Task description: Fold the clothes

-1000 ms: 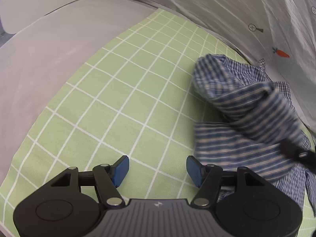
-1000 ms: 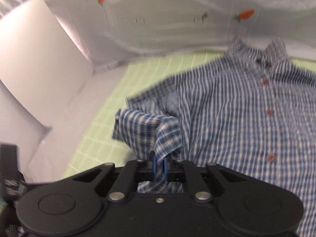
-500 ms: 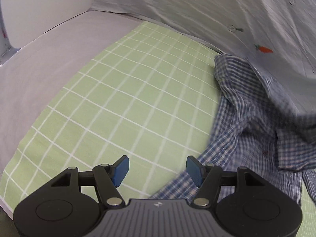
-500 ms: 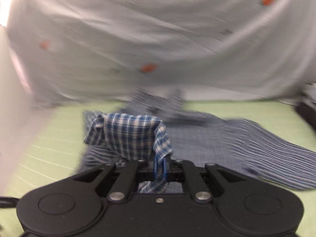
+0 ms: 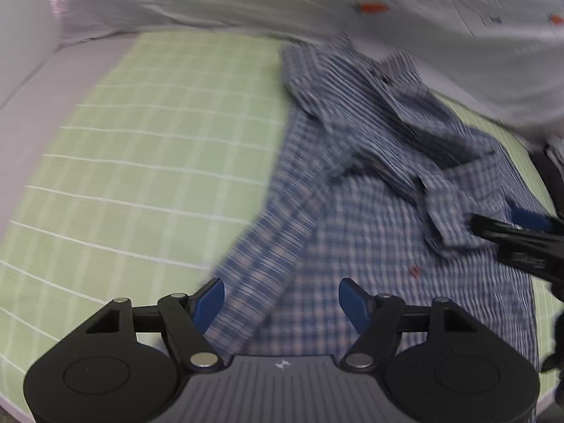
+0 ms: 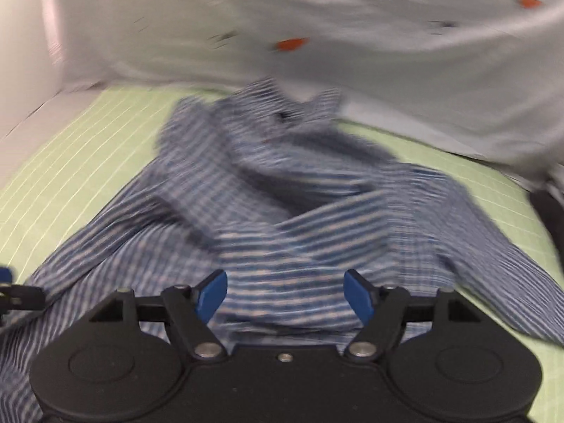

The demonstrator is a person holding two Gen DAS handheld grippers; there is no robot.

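- Folding is at the sleeve step: the blue checked shirt [image 6: 282, 218] lies on the green grid mat [image 5: 141, 162], collar toward the white carrot-print sheet [image 6: 317, 17], with a sleeve thrown loosely across its front.
- The right gripper [image 6: 285, 292] has its jaws opening, blue pads spread over the cloth with nothing pinched; fabric lies below and between them, untouched as far as the blurred frame shows.
- The left gripper [image 5: 282, 303] is also opening, pads apart above the shirt's left edge near the hem, gripping nothing.
- To do this well, I judge the sleeve should settle flat before any new grasp; the bunched ridge across the chest needs smoothing.
- Next pinch is best taken at an outer edge, both grippers at matching height, so the side folds in straight.
- Risk: catching two layers at once and dragging the laid sleeve askew.
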